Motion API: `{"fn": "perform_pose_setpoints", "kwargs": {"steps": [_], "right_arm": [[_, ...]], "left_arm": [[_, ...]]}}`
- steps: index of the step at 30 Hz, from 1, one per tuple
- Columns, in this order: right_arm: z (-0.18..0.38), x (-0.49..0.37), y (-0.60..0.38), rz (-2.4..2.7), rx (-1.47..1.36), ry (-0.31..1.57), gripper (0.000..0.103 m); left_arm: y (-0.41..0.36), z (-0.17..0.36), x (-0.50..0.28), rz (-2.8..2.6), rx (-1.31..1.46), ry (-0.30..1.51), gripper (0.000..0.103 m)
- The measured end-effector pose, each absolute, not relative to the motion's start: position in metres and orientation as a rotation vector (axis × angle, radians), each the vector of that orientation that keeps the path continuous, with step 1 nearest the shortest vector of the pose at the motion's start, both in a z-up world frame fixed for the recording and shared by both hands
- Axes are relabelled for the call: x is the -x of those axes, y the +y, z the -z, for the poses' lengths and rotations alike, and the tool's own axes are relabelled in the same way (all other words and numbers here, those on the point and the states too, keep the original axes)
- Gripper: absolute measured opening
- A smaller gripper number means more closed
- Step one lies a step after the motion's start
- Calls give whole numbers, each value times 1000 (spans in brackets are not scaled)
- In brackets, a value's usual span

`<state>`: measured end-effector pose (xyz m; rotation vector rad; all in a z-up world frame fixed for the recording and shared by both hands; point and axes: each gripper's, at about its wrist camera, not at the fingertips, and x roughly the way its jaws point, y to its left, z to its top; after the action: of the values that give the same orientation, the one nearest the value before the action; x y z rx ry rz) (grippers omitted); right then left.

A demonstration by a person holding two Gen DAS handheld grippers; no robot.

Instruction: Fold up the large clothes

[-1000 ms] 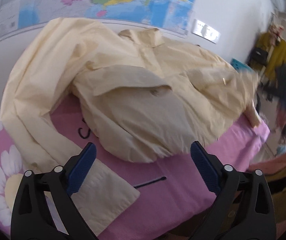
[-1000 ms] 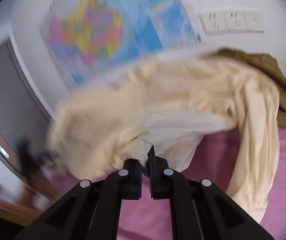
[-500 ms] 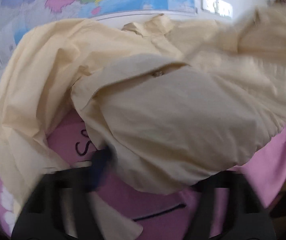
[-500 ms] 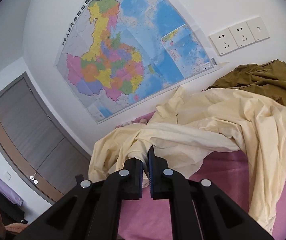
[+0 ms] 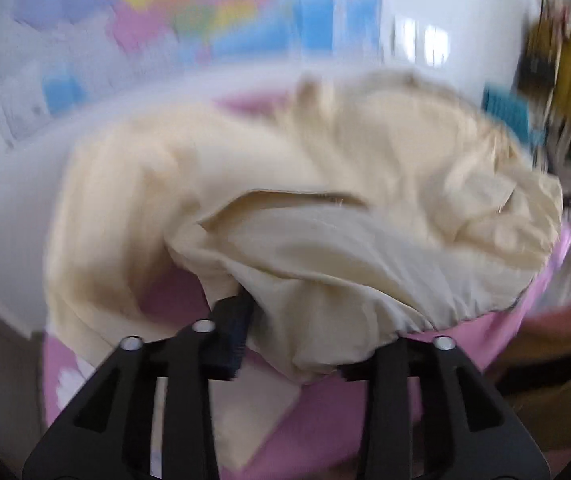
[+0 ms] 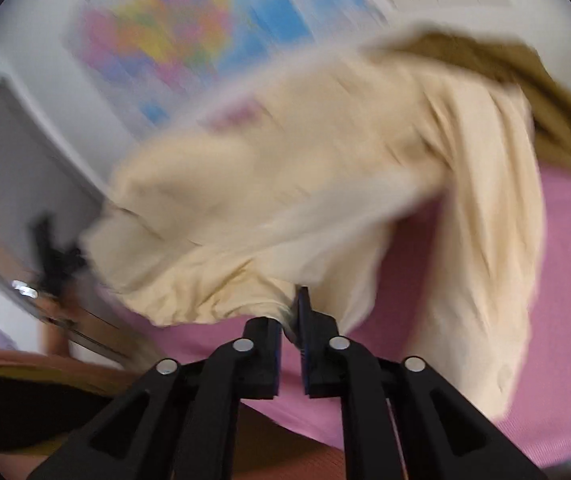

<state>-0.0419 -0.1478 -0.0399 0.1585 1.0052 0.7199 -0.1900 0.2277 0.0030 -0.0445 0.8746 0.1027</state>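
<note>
A large pale yellow shirt (image 5: pixel 325 216) lies bunched on a pink bed cover (image 5: pixel 325 420). In the left wrist view my left gripper (image 5: pixel 297 344) has its jaws apart, and the shirt's hem hangs between them and covers the right finger. In the right wrist view my right gripper (image 6: pixel 290 320) is shut on the shirt's hem (image 6: pixel 277 300), and the shirt (image 6: pixel 305 184) stretches away over the pink cover (image 6: pixel 565 280). Both views are blurred by motion.
A coloured map (image 5: pixel 189 12) hangs on the white wall behind the bed. An olive-brown garment (image 6: pixel 525 80) lies at the back right. Clothes (image 5: pixel 565 72) hang at the far right. A grey door (image 6: pixel 13 152) stands at the left.
My left gripper has moved forward onto the shirt's hem and its jaws have narrowed. My right gripper, still shut on the hem, has swung with the cloth. The shirt is more bunched.
</note>
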Motion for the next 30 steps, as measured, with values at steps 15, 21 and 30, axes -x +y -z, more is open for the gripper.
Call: {"fn": "perform_pose_setpoints", "kwargs": {"steps": [15,21,30], "right_arm": [[9,18,-144,-758,10,973,25],[-16,32,-186,-710,78,947,57],[-66,-44,-82,-720,211,658,69]], "left_arm": [[230,-45,181,-63,115,821,49],[233,-62,260,98,102,570,90],[243,-97,152,-74,-45,557,97]]}}
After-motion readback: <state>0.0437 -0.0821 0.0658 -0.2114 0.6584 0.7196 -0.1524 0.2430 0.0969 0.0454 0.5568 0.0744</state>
